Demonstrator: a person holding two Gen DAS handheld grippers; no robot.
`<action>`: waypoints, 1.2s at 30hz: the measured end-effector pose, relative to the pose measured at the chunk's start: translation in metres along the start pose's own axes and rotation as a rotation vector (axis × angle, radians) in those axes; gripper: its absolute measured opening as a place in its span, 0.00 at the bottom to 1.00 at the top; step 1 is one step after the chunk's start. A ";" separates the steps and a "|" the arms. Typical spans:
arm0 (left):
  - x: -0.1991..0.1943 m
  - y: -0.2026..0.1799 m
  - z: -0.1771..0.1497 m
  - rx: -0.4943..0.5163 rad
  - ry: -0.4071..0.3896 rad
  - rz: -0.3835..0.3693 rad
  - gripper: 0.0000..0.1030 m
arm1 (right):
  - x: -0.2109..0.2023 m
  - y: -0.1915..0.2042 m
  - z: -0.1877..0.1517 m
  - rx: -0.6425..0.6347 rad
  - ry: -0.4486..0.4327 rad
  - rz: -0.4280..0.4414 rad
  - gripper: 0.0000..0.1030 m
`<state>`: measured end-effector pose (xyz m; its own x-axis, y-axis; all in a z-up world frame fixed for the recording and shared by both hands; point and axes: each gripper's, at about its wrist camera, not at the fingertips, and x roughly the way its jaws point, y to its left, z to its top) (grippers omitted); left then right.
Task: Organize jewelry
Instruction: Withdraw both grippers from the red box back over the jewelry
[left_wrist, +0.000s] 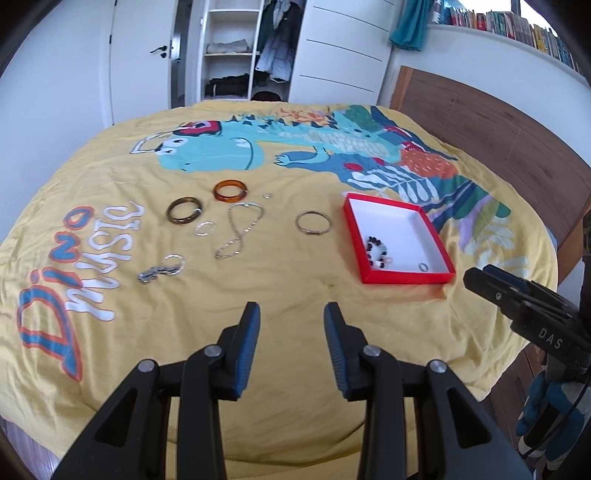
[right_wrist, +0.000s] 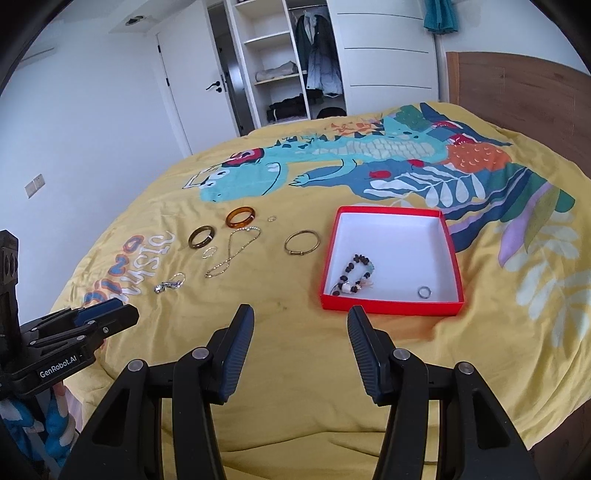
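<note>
Jewelry is seen spread on a yellow dinosaur-print bedcover (left_wrist: 295, 295), beside a red box (right_wrist: 391, 305) in which a beaded bracelet (right_wrist: 355, 275) and a small ring (right_wrist: 424, 292) are already held. An amber bangle (left_wrist: 229, 190), a dark bangle (left_wrist: 184, 209), a chain (left_wrist: 240, 229) and a metal bangle (left_wrist: 313, 222) are left outside. The left gripper (left_wrist: 291, 314) and right gripper (right_wrist: 301, 315) are held above the bedcover, fingers parted and empty.

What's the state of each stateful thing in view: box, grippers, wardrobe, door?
red box: open, no lid, holds a beaded bracelet and a small ring
left gripper: open, empty
right gripper: open, empty
wardrobe: open, shelves and hanging coats exposed
room door: closed
</note>
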<state>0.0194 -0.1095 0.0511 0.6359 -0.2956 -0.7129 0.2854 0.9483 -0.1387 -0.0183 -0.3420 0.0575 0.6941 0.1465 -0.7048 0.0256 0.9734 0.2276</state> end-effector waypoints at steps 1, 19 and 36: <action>-0.003 0.005 -0.002 -0.004 -0.004 0.005 0.33 | 0.000 0.004 0.000 -0.007 0.001 0.005 0.51; -0.001 0.117 -0.019 -0.049 0.006 0.112 0.45 | 0.050 0.050 0.008 -0.063 0.066 0.064 0.51; 0.028 0.141 -0.017 -0.112 0.034 0.128 0.45 | 0.095 0.065 0.005 -0.074 0.126 0.066 0.52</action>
<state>0.0650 0.0181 -0.0002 0.6367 -0.1690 -0.7523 0.1202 0.9855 -0.1197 0.0533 -0.2661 0.0085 0.5965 0.2275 -0.7697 -0.0735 0.9704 0.2300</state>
